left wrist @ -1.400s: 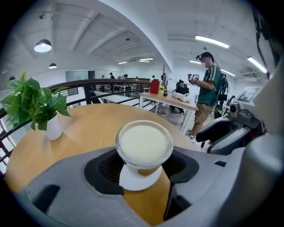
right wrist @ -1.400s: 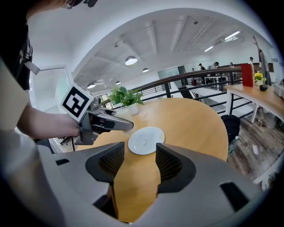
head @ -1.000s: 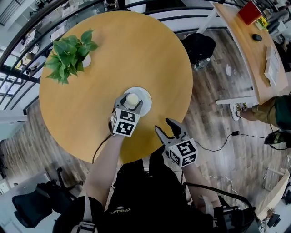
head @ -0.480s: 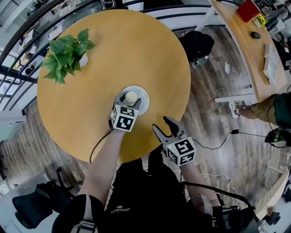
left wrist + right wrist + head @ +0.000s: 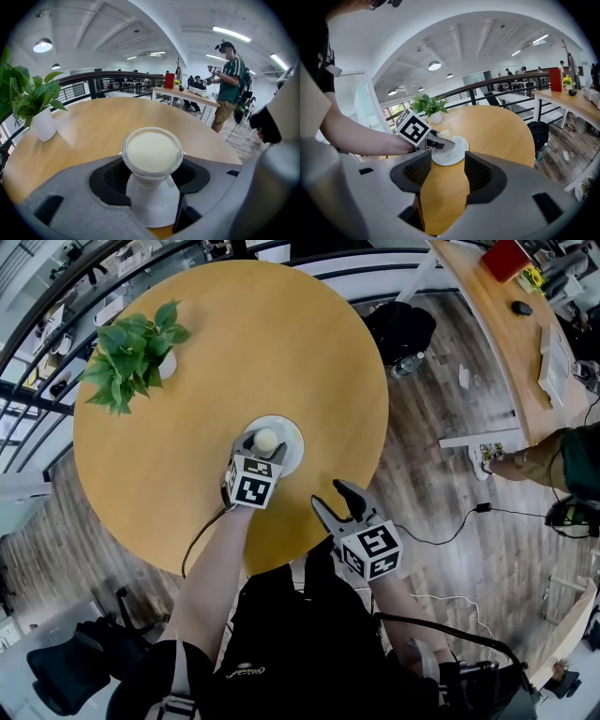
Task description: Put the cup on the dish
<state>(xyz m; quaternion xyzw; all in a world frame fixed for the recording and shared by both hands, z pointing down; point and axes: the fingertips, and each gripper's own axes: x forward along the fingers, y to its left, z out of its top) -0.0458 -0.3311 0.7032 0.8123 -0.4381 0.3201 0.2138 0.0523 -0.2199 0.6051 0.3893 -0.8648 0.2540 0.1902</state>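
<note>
A clear cup of cream-coloured liquid sits between the jaws of my left gripper, which is shut on it. It is over the middle of the white dish on the round wooden table. In the left gripper view the cup narrows downward onto the dish, with the dark pads at both its sides. Whether its base rests on the dish I cannot tell. My right gripper hangs open and empty at the table's near edge, pointing at the dish and cup.
A potted green plant stands at the table's far left. Beyond the table's right edge are a black bag on the wood floor and a long desk. A person stands far off by that desk.
My left gripper has sunk a little with the cup, bringing it lower over the dish. The right gripper has stayed where it was.
</note>
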